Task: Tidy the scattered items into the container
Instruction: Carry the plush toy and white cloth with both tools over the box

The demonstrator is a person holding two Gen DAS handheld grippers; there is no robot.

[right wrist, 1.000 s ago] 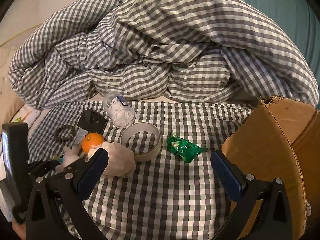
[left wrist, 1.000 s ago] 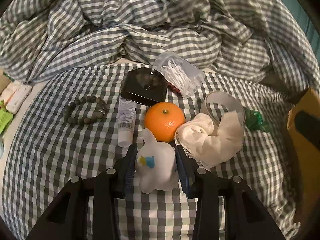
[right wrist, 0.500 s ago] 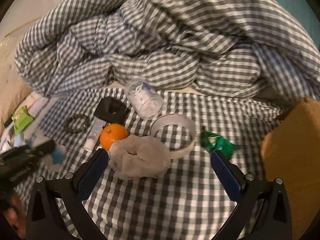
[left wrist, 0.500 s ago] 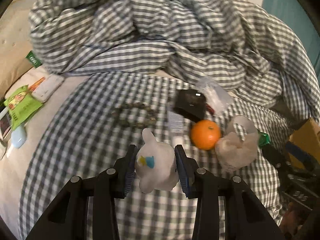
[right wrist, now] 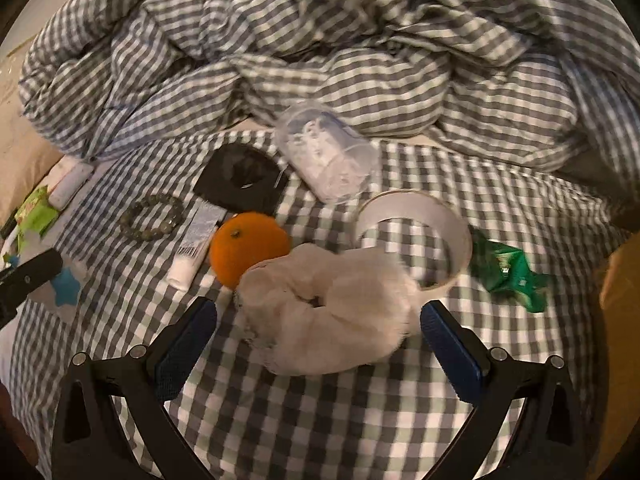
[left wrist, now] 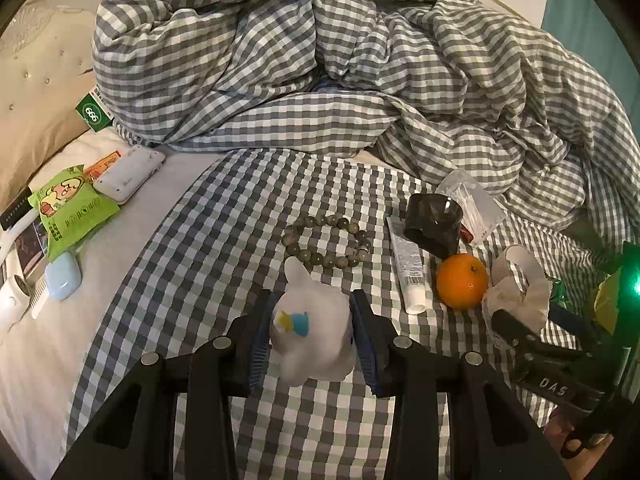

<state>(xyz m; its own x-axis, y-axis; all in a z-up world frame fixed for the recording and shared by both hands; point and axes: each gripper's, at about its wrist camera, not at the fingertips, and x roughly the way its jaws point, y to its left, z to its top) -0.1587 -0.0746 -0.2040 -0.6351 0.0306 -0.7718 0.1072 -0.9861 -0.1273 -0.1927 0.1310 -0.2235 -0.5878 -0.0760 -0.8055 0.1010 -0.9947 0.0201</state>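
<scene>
My left gripper is shut on a white toy animal with a blue and yellow mark, held just above the checked sheet. Beyond it lie a bead bracelet, a white tube, an orange and a black box. My right gripper stands open low over the sheet. A white fluffy scrunchie lies between its fingers, which do not press on it. A tape ring, a green packet and a clear jar of cotton swabs lie behind. The cardboard box shows at the right edge.
A rumpled checked duvet is piled along the back of the bed. On the white sheet at far left lie a green snack packet, a white case and a pale blue case. The right gripper's body shows at the right.
My left gripper has drawn back and to the left with the toy, away from the orange. My right gripper has come down and closer, so the scrunchie now lies between its open fingers.
</scene>
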